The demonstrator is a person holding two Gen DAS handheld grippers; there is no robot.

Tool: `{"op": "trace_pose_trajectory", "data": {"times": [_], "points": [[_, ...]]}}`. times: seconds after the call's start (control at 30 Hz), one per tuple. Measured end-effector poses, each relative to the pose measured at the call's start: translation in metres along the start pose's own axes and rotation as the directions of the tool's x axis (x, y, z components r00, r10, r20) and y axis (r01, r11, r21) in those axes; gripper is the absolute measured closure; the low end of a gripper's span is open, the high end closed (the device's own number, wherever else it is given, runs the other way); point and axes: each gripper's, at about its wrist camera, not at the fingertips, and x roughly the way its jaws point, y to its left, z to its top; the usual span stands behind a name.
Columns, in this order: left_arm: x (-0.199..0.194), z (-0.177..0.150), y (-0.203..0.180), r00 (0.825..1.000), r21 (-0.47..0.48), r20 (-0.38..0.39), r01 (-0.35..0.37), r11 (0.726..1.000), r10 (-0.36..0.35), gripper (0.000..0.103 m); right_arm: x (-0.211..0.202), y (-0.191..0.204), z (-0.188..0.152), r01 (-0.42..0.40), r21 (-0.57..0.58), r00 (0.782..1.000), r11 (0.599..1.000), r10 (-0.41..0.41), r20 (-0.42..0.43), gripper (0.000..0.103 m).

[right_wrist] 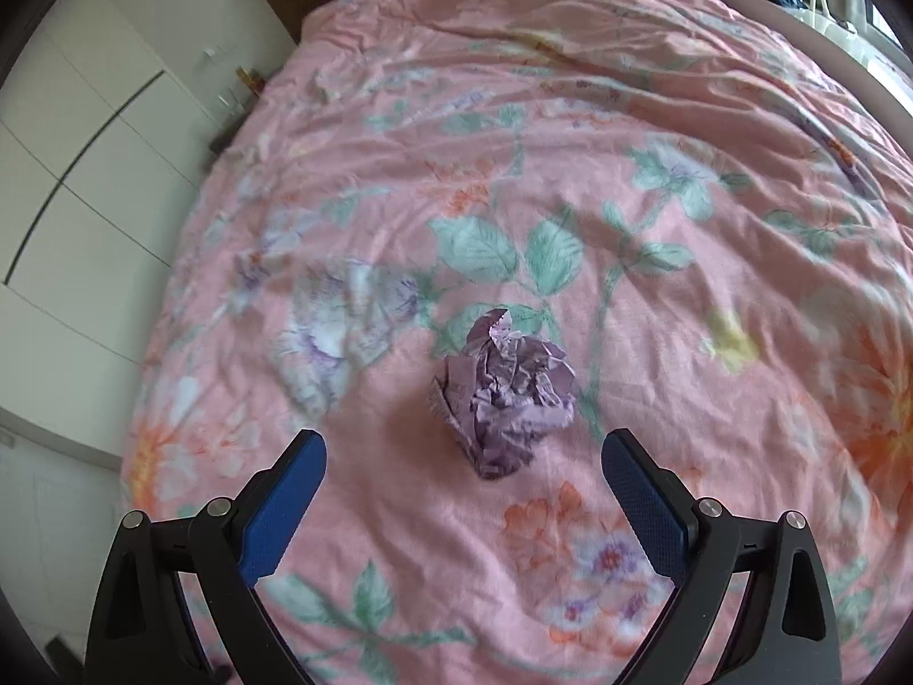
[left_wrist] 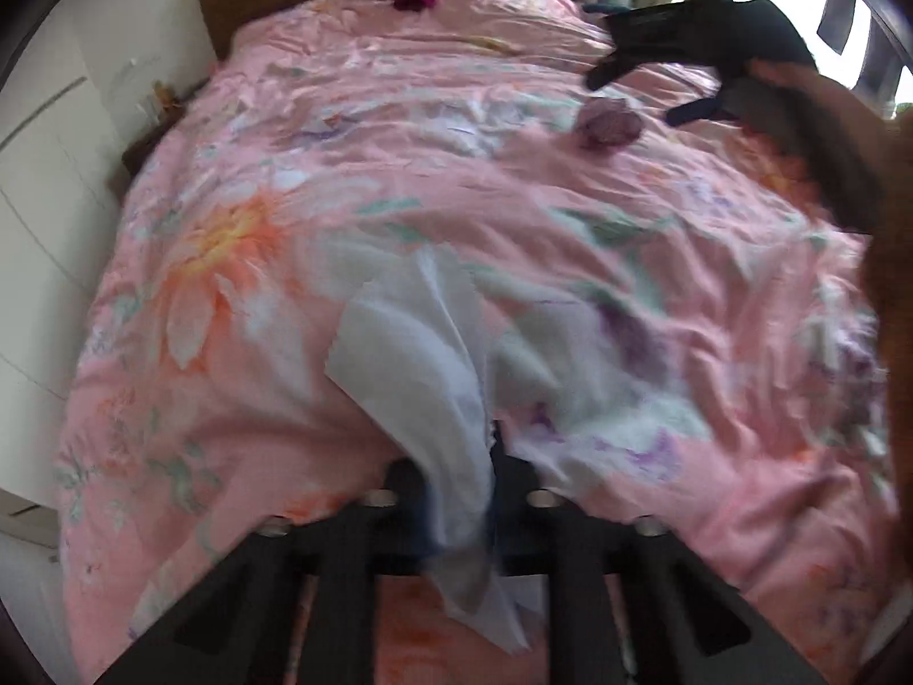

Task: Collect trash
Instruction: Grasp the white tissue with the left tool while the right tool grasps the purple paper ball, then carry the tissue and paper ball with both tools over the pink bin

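Gripping white tissue (left_wrist: 422,377) – right tool (right_wrist: 463,459) wide, facing purple wad (right_wrist: 502,394)

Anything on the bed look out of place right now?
Yes: a crumpled purple paper ball lies loose on the pink floral quilt, ahead of the open right gripper. The left gripper holds a white tissue.
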Motion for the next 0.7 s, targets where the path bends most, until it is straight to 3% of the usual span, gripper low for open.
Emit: {"op": "trace_pose_trajectory", "data": {"times": [0.1, 0.13, 0.23, 0.3, 0.4, 0.53, 0.7], "points": [[0.006, -0.002, -0.009, 0.995, -0.016, -0.030, 0.097, 0.995, -0.097, 0.095, 0.016, 0.003, 0.006, 0.060, 0.002, 0.998, 0.998, -0.060, -0.018, 0.009], [0.012, -0.004, -0.005, 0.988, -0.065, -0.045, 0.148, 0.987, -0.151, 0.095, 0.024, 0.005, 0.007, 0.075, -0.001, 0.996, 0.997, -0.075, -0.037, 0.017], [0.020, -0.013, 0.012, 0.975, -0.165, -0.047, 0.206, 0.964, -0.217, 0.096, 0.045, 0.001, 0.011, 0.093, 0.035, 0.992, 0.995, -0.089, -0.089, 0.035], [0.017, -0.017, 0.018, 0.970, -0.187, -0.036, 0.230, 0.955, -0.241, 0.096, 0.050, -0.005, 0.012, 0.078, 0.078, 0.994, 0.994, -0.071, -0.082, 0.037], [0.014, -0.018, 0.022, 0.969, -0.186, -0.029, 0.237, 0.953, -0.246, 0.096, 0.052, -0.009, 0.009, 0.049, 0.112, 0.996, 0.992, -0.040, -0.081, 0.050], [0.014, -0.022, 0.034, 0.949, -0.265, 0.003, 0.304, 0.915, -0.315, 0.096, 0.031, -0.011, 0.001, 0.022, 0.114, 1.000, 0.993, -0.022, -0.006, 0.056], [0.004, -0.030, 0.041, 0.933, -0.286, 0.055, 0.357, 0.889, -0.357, 0.096, -0.010, -0.020, -0.020, -0.148, 0.142, 0.986, 0.979, 0.136, 0.092, 0.057]]}}
